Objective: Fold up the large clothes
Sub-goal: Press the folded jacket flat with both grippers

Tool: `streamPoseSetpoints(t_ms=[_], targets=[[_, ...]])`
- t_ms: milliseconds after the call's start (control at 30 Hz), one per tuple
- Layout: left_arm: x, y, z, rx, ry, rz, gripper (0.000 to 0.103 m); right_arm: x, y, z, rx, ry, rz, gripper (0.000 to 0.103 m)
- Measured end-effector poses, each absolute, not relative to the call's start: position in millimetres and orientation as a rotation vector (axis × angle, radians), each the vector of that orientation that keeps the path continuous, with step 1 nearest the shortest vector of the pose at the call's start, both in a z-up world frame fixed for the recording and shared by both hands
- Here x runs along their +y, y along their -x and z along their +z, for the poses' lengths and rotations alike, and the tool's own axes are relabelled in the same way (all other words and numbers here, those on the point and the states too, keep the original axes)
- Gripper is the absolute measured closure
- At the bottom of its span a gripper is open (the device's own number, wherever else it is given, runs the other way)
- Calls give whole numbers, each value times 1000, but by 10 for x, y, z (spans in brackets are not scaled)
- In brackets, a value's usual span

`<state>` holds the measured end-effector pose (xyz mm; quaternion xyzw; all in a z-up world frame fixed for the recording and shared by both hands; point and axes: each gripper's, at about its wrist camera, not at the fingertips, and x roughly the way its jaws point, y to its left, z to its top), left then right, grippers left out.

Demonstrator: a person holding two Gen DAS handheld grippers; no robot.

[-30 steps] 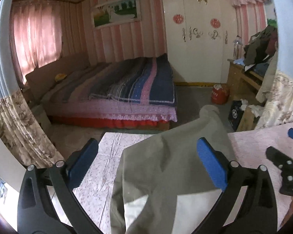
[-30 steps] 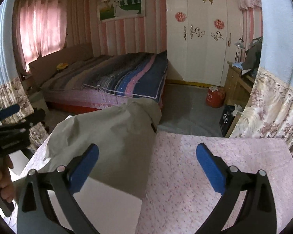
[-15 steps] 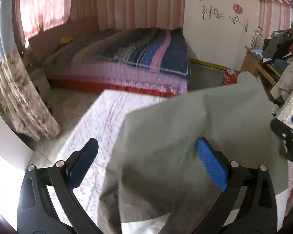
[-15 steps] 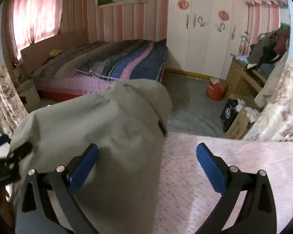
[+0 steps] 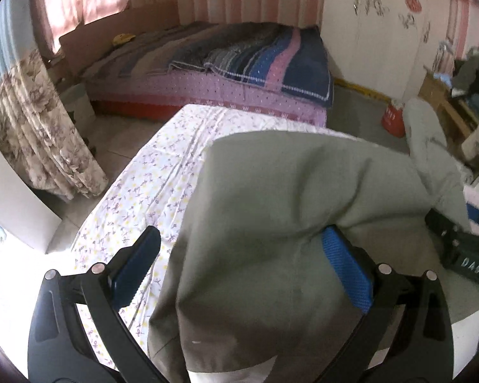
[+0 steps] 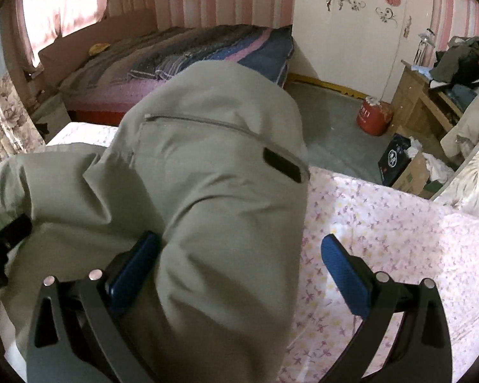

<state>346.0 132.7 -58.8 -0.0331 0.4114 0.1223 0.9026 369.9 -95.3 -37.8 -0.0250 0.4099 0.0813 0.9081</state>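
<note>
Left tongs (image 5: 241, 263): spread wide, gripping nothing, grey-green cotton trousers (image 5: 271, 239) bunched between blue pads; trousers heaped over floral-print pink tabletop (image 5: 150, 185). Right tongs (image 6: 239, 263): spread wide, gripping nothing, trousers (image 6: 207, 191) draped over left pad

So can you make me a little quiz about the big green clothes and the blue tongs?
1. True or false: the grey-green cloth garment lies spread flat on the flowery pink sheet.
2. Which has its blue-padded tongs open: A) only the left tongs, B) only the right tongs, C) both?
3. Fill in: on the floor near the white wardrobe stands a round ____ container.

Key: 1 false, it is bunched and draped over the tongs. 2 C. 3 red.
</note>
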Motion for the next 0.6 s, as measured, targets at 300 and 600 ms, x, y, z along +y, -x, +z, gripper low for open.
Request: streamPoseSetpoints(t_ms=[300,600], targets=[[1139,-2768,-536,811,14,185,3,-994,-2615,-52,772,39,193,2],[1305,-1903,-730,730,168,79,3,-1093,-1481,-343,737,26,180,2]])
